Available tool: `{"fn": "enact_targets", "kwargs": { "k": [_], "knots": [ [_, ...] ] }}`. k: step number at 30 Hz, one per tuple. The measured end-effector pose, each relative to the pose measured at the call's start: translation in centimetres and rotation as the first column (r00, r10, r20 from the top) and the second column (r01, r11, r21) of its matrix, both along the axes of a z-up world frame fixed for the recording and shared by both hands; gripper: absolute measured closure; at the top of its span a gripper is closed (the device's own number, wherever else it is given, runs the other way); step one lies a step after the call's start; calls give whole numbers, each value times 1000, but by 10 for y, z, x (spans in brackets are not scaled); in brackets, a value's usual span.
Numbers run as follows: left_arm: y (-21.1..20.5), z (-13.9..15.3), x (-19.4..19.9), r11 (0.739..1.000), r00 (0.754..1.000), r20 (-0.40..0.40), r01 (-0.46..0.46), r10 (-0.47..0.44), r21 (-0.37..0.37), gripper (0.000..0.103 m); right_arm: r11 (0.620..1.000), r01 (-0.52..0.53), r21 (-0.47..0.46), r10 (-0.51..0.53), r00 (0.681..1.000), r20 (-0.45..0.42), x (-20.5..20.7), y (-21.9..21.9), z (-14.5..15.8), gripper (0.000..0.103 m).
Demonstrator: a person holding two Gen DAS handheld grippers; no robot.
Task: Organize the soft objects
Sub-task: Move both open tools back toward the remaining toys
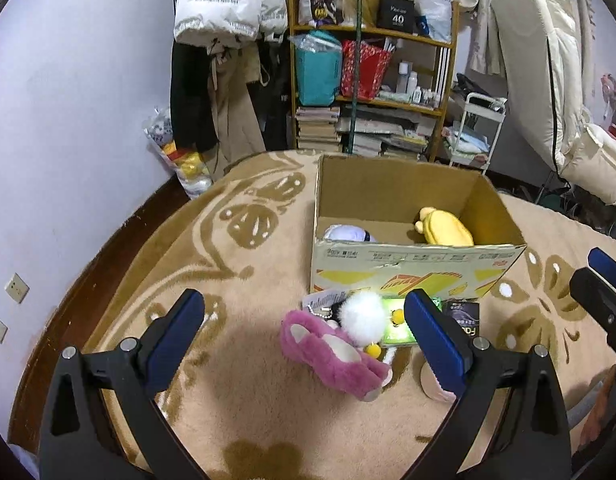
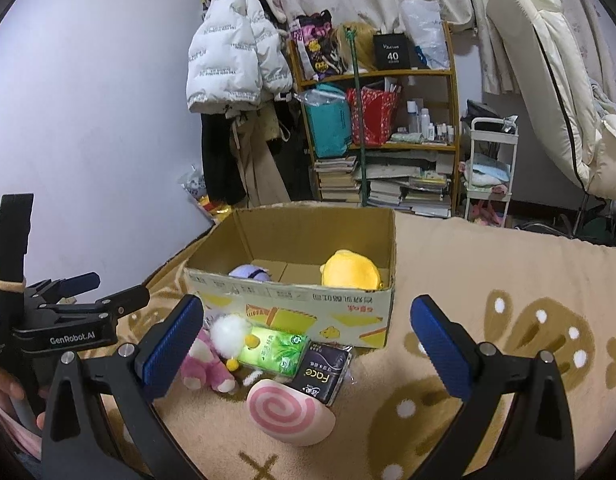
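An open cardboard box (image 1: 412, 268) (image 2: 292, 300) stands on the beige carpet. Inside lie a yellow plush (image 1: 444, 226) (image 2: 350, 270) and a pale purple plush (image 1: 348, 234) (image 2: 250, 272). In front of the box lie a pink fuzzy plush (image 1: 332, 352) (image 2: 204, 364), a white pompom toy (image 1: 364, 318) (image 2: 230, 334), a green tissue pack (image 2: 276, 350), a black Face pack (image 2: 322, 372) and a pink swirl cushion (image 2: 290, 414). My left gripper (image 1: 304, 336) is open above the pink plush. My right gripper (image 2: 308, 344) is open above the packs and cushion.
A wooden shelf (image 1: 372, 76) (image 2: 380, 128) with bags and stacked books stands behind the box. Coats (image 1: 228, 60) hang to its left. A white trolley (image 2: 488, 168) and a folded mattress (image 2: 548, 80) are on the right. The purple wall runs along the left.
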State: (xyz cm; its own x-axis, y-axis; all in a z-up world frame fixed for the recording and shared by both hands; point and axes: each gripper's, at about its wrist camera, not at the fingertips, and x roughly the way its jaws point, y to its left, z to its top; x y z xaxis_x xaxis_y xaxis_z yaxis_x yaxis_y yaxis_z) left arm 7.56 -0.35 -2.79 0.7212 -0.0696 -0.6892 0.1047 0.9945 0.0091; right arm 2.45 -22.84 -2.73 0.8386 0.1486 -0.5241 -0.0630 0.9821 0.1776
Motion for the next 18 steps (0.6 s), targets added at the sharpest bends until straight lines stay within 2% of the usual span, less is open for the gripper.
{"fn": "enact_targets", "kwargs": {
  "k": [9,18],
  "knots": [
    [-10,-27,25,1000,997,-82,9,-7,27,4,999,29,-15,-30,999,-33,19,4,-23,0],
    [-13,-57,42,999,982,-189,22,-16,28,4,999,-5,-46,-3,986,-166,41,16,-52,0]
  ]
}}
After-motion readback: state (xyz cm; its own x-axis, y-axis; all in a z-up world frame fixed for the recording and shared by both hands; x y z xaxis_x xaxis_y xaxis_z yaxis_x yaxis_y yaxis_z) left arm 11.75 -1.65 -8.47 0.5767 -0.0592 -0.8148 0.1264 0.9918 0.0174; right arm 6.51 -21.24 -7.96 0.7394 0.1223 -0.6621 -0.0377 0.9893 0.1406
